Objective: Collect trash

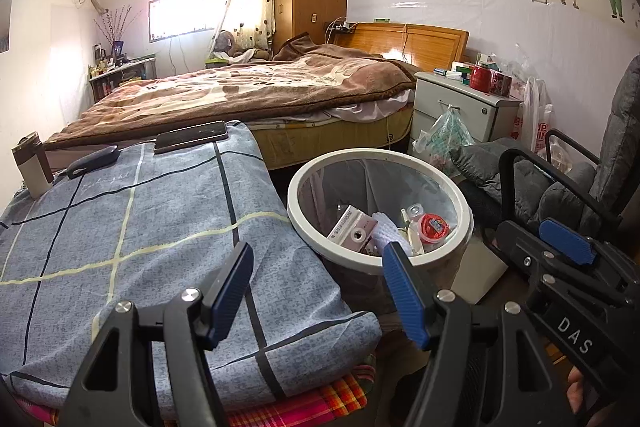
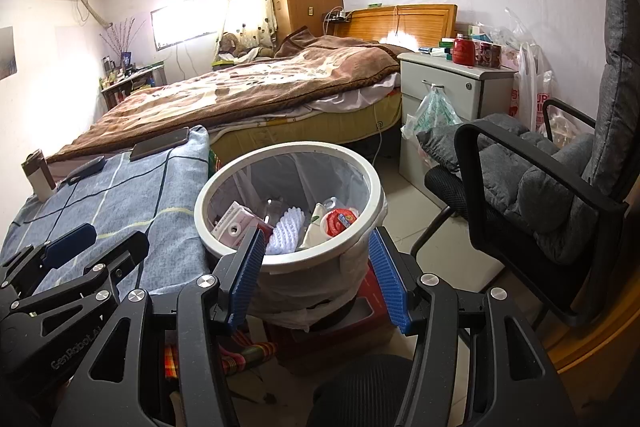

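Observation:
A round white-rimmed trash bin (image 1: 464, 203) (image 2: 376, 187) with a clear liner stands on the floor beside a low table. Inside lie a pink box (image 1: 352, 227) (image 2: 234, 225), a white foam net (image 2: 286, 229), a red-lidded cup (image 1: 434, 227) (image 2: 338, 221) and a small bottle. My left gripper (image 1: 320, 291) is open and empty, over the table's right edge near the bin. My right gripper (image 2: 320, 279) is open and empty, just in front of the bin. Each gripper shows in the other's view, the right one (image 1: 560, 267) and the left one (image 2: 96, 247).
The table wears a blue checked cloth (image 1: 140, 227) with a phone (image 1: 191, 135), a dark case (image 1: 92, 157) and a small carton (image 1: 32, 163). A bed (image 1: 248, 87), white nightstand (image 1: 460, 107) with hanging bag, and grey-cushioned black chair (image 2: 540, 179) surround the bin.

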Motion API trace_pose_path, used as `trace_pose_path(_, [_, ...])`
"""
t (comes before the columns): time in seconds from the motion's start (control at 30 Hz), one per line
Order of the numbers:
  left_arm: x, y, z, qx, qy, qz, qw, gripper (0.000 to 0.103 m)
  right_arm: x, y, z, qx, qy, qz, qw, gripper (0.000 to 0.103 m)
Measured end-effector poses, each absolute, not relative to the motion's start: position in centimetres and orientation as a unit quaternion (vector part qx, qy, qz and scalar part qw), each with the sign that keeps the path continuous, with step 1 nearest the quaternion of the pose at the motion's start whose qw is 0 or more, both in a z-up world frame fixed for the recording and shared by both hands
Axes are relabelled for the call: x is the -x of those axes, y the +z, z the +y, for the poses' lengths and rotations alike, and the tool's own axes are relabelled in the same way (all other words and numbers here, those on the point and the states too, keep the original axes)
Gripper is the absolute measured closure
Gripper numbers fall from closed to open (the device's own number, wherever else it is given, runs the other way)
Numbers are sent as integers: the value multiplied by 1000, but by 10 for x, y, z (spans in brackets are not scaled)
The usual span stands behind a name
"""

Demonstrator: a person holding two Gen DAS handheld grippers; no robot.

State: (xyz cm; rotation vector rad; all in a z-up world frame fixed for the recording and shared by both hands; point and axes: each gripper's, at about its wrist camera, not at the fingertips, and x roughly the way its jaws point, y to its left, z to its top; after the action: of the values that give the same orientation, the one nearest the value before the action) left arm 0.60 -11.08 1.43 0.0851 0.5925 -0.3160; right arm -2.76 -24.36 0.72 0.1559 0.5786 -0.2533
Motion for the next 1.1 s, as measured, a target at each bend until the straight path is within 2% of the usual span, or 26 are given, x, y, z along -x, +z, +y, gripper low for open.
trace_pose_path(1.1, [-6,14,-111,-45,-150,289,945,34,27,8,-243,-77,-124,285,947,47])
